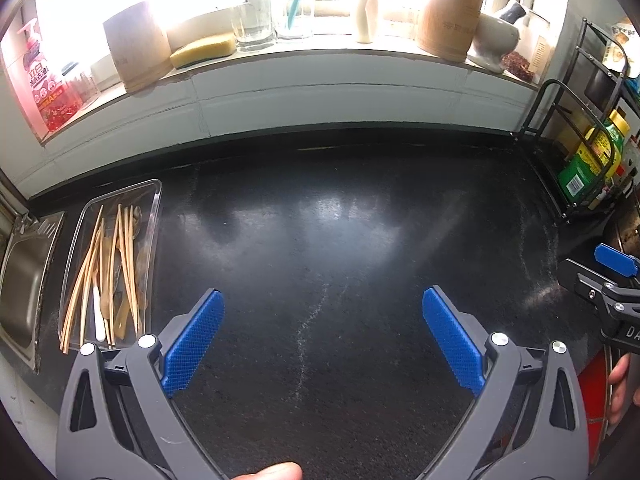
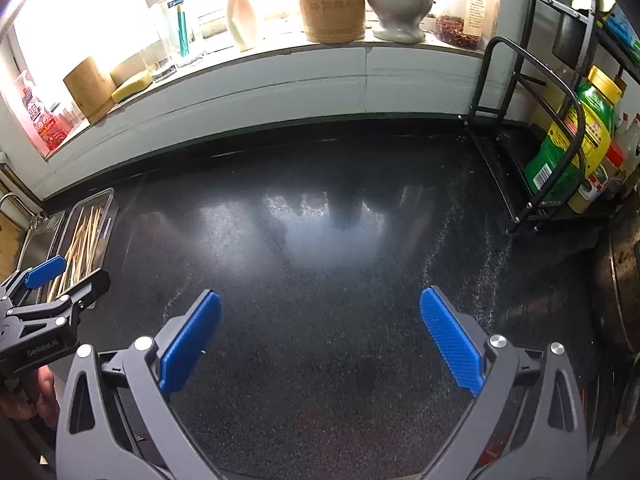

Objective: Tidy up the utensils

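A clear plastic tray (image 1: 154,200) lies on the black counter at the left, beside the sink. It holds several wooden chopsticks (image 1: 126,256), wooden spoons and a white-handled utensil (image 1: 98,316). The tray also shows far left in the right wrist view (image 2: 110,200). My left gripper (image 1: 322,304) is open and empty above the bare counter, to the right of the tray. My right gripper (image 2: 320,306) is open and empty over the counter's middle. Each gripper shows at the edge of the other's view: the right gripper (image 1: 612,276) and the left gripper (image 2: 48,280).
A steel sink (image 1: 20,292) sits left of the tray. The windowsill holds two bamboo holders (image 1: 448,20) (image 1: 138,44), a sponge (image 1: 204,50), glasses, a bottle and a mortar (image 1: 496,36). A black wire rack (image 2: 532,128) with bottles stands at the right.
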`<action>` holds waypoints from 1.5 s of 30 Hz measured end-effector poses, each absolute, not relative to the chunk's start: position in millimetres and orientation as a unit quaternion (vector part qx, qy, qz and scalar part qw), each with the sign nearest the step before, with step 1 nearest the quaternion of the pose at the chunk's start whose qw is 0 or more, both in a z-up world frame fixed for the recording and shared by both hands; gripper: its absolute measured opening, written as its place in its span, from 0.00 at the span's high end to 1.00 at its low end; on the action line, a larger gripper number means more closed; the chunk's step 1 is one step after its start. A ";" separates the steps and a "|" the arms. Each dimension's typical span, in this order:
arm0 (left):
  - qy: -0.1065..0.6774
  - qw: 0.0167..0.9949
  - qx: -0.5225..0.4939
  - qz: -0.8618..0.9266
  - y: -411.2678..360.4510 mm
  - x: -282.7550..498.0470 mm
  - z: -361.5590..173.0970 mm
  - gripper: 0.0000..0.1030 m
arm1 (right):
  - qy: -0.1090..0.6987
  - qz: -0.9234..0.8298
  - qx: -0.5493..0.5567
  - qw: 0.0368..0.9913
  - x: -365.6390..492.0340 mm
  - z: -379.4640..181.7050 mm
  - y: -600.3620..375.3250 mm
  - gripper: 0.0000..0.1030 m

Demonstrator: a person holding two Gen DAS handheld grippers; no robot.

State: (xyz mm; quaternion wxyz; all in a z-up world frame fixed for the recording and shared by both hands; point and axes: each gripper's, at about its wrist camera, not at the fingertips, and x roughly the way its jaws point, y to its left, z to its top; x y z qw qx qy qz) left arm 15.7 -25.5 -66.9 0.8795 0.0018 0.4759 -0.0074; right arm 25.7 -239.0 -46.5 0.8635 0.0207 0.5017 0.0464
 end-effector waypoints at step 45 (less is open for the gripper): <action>0.467 0.884 -0.004 0.004 -13.5 18.6 -63.9 0.06 | 0.503 0.064 0.010 0.862 34.1 -49.9 -225.0 0.06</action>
